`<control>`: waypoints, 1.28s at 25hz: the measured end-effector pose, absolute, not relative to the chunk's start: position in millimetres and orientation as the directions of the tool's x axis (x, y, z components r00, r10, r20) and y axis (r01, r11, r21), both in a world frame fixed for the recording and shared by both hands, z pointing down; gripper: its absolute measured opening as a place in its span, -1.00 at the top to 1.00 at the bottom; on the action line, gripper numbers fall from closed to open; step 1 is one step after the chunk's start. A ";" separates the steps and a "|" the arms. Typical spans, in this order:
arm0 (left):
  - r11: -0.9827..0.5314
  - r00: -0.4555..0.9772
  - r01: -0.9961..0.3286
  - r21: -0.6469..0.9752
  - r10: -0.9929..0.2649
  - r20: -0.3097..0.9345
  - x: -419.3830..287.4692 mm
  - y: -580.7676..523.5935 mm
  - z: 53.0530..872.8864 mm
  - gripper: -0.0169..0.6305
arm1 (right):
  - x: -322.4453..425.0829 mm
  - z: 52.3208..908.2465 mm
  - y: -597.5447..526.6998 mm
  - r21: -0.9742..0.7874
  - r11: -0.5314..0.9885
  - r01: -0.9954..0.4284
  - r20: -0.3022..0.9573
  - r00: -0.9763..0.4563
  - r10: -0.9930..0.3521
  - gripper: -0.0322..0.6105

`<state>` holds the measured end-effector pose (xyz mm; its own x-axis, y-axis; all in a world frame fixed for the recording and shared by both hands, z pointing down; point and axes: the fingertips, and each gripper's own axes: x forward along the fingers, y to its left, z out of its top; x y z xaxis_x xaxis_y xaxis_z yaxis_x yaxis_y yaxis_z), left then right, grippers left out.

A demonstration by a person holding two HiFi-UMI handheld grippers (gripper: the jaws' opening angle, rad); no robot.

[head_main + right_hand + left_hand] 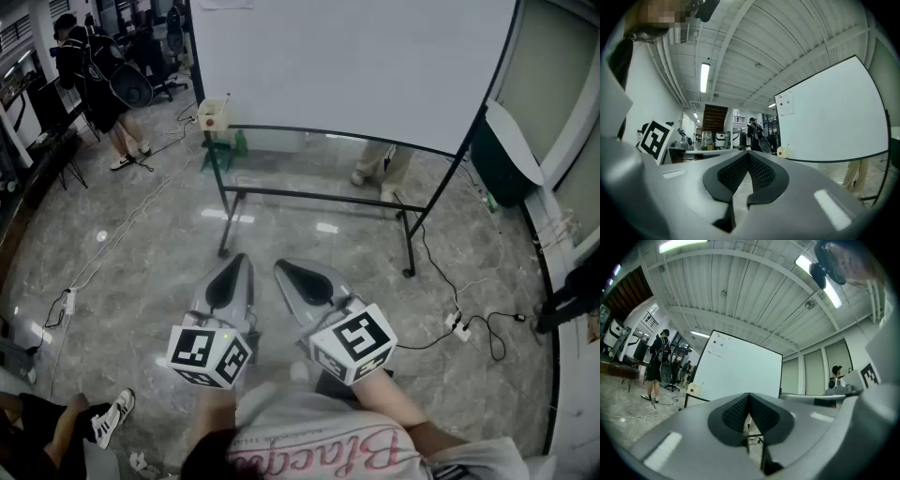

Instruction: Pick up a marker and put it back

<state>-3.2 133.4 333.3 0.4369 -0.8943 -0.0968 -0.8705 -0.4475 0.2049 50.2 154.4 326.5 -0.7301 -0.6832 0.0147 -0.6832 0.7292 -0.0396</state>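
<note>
Left gripper point(244, 258) and right gripper point(279, 265) are both sitting with jaws pressed together, empty. The marker is probably standing in the cream holder point(214, 114), well ahead of the jaws; they need opening before reaching it.

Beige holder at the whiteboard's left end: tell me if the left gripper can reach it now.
Probably not. The left gripper, jaws shut, is near the person's body, and a stretch of floor separates it from the beige holder at the whiteboard. Nothing blocks the way; stepping closer should do.
</note>
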 end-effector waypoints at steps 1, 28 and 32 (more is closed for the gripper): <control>-0.446 0.436 -0.872 0.202 -0.895 -0.097 -5.4 130.6 332.8 0.95 | 48.2 326.1 152.0 -0.040 0.731 -0.681 0.011 -0.732 -0.681 0.90; -0.363 0.359 -0.898 0.248 -0.931 -0.064 -27.9 35.9 360.7 0.95 | 35.1 345.7 52.0 -0.031 0.771 -0.636 0.018 -0.772 -0.636 0.89; -0.362 0.359 -0.899 0.245 -0.931 -0.060 -37.8 3.3 359.7 0.95 | 27.1 345.7 19.1 -0.035 0.770 -0.637 0.017 -0.771 -0.637 0.89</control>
